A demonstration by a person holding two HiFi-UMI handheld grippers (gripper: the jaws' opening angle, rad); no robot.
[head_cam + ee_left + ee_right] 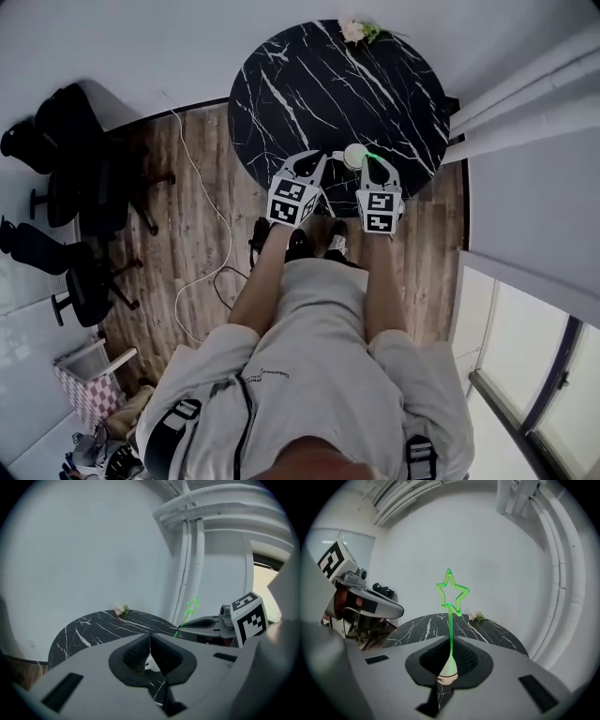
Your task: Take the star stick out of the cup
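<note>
Reaching side by side over the bench's [309, 84] near edge, right tongs [450, 641] pinch the upright star stick [451, 597] at the cup [449, 670]; left tongs [150, 637] are pressed together, empty.

Count: I hold two grippers, left gripper [310, 159] and right gripper [375, 164]. One marble table [309, 84], one cup [353, 156], one star stick [451, 603], one flower sprig [356, 31], two office chairs [70, 141].

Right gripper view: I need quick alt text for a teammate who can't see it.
The right gripper has its fingers closed on the shaft of a green star stick, which stands upright in a pale cup on a black marble table. The left gripper hovers at upper left, against a white wall.
</note>
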